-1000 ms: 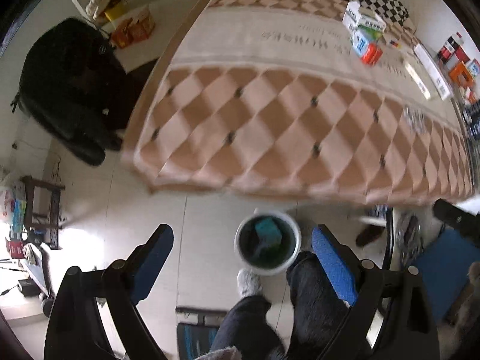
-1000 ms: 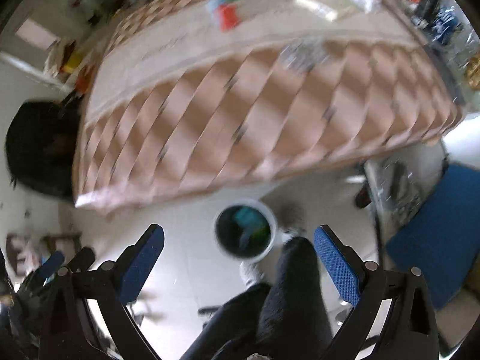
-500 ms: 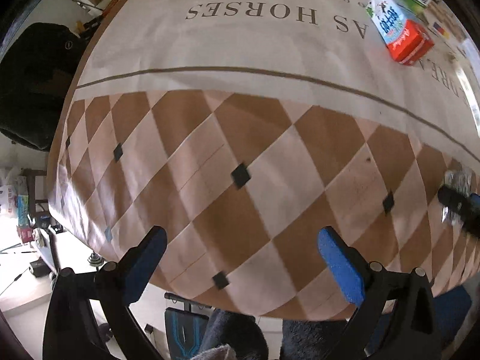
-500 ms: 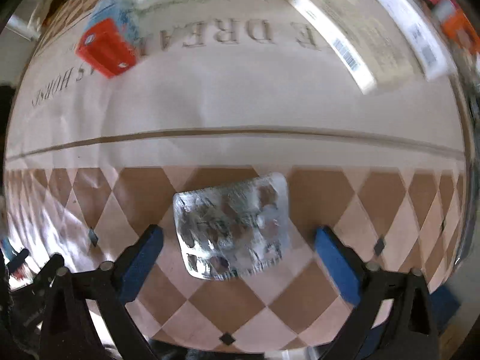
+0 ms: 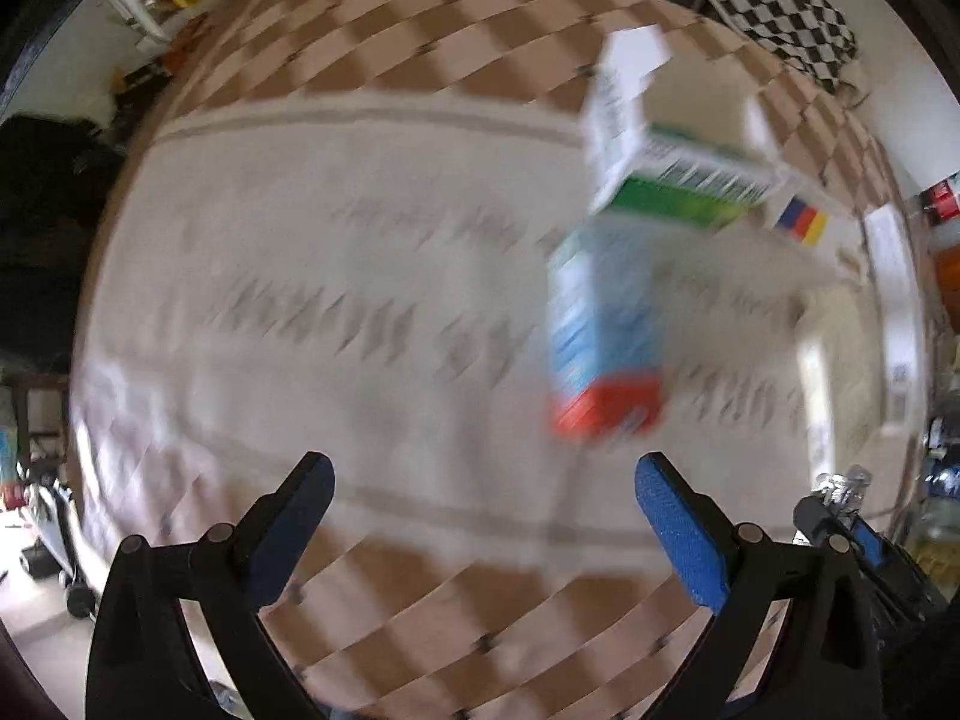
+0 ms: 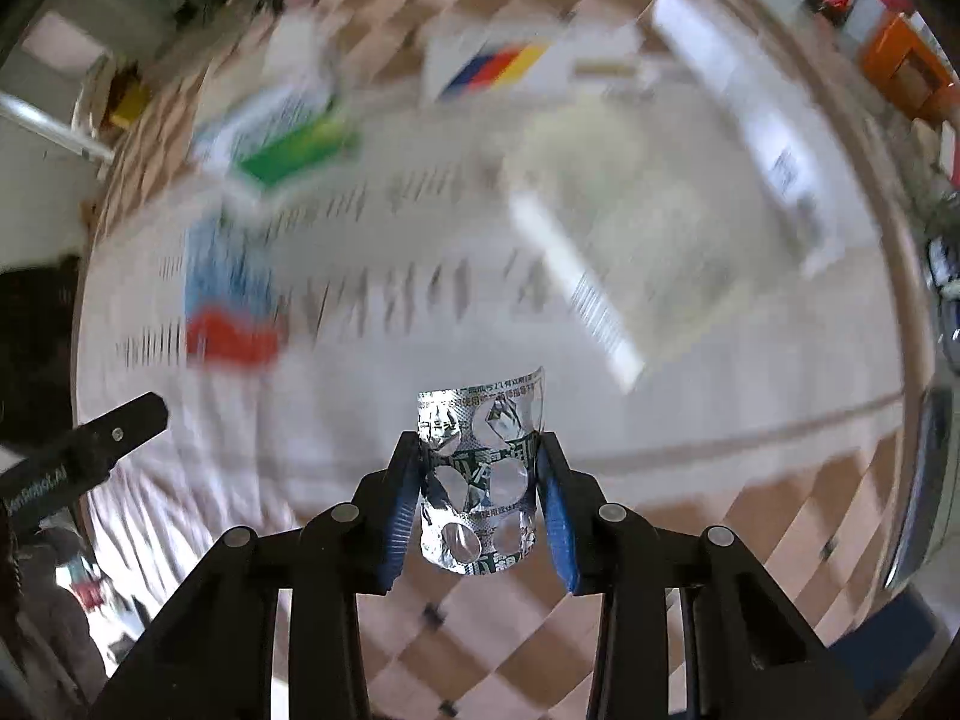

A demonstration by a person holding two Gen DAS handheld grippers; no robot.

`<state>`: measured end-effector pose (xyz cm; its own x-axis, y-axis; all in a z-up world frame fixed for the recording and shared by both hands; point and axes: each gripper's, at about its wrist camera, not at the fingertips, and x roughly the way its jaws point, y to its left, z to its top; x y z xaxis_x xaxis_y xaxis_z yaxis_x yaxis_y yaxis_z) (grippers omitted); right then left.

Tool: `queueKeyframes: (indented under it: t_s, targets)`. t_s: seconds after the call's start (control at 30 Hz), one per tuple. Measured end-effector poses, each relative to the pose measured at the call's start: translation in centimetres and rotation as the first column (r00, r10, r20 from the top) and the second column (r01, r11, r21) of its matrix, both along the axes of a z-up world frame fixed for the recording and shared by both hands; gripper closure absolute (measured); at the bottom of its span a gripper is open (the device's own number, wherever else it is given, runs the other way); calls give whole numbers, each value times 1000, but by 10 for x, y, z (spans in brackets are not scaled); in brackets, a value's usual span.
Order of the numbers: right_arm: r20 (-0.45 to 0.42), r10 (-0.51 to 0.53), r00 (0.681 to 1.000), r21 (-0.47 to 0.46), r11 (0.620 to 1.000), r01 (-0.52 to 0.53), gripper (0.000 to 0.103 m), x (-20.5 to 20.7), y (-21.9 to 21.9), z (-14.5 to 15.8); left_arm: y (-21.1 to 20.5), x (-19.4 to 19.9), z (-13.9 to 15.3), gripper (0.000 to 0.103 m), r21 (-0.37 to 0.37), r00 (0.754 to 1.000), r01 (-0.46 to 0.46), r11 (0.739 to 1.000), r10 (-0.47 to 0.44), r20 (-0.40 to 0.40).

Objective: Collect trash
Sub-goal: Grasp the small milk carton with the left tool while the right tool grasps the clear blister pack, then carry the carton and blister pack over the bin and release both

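The right gripper (image 6: 478, 501) is clamping the blister pack (image 6: 478, 474) upright above the bench (image 6: 690, 438). The left gripper (image 5: 483, 531), fingers apart, is nearing the carton (image 5: 606, 354) lying ahead-right, lengthwise.

a cream tablecloth with brown diamond-check border (image 5: 384, 312) covers the table. beyond its far right corner lies a black-and-white checkered cushion (image 5: 774, 6). a black bag (image 5: 42, 192) sits left.

Bright daylight; heavy motion blur; fisheye edges dark, warped.
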<state>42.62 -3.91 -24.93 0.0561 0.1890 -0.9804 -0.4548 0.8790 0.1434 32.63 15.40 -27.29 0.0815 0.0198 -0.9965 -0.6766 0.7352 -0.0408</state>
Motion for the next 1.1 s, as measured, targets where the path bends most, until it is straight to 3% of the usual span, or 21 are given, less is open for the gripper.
queueKeyframes:
  t_s: [0.1, 0.17, 0.2, 0.23, 0.27, 0.47, 0.67, 0.77, 0.9, 1.1]
  targets:
    - [22, -38, 999, 6, 999, 38, 63, 35, -2, 6, 2, 38, -17, 4, -29, 999, 45, 999, -46, -28]
    - [29, -63, 998, 14, 998, 62, 63, 51, -4, 9, 3, 50, -29, 34, -32, 996, 57, 998, -58, -61]
    - [37, -67, 997, 12, 998, 67, 63, 51, -7, 8, 5, 54, -35, 41, -38, 995, 60, 998, -63, -79]
    - [41, -73, 997, 15, 997, 72, 63, 56, -8, 9, 6, 56, -38, 61, -40, 994, 60, 997, -63, -87]
    - [42, -77, 996, 17, 997, 76, 63, 62, -10, 8, 8, 55, -41, 74, -38, 994, 55, 998, -58, -93]
    - [56, -86, 995, 42, 996, 84, 63, 49, -27, 22, -8, 35, -17, 75, 51, 995, 91, 995, -88, -46]
    - [79, -84, 993, 76, 994, 78, 64, 7, -25, 27, -38, -18, 43, 76, 175, 990, 128, 976, -135, 32]
    - [111, -70, 991, 96, 994, 60, 64, -28, -30, 41, -40, -41, 71, 76, 204, 986, 124, 971, -143, 80]
    - [146, -42, 988, 124, 992, 24, 64, -89, -36, 61, -42, -103, 105, 76, 236, 974, 131, 963, -169, 150]
    - [170, -23, 985, 162, 987, -5, 64, -204, -42, 78, -47, -191, 113, 76, 242, 956, 133, 961, -189, 226]
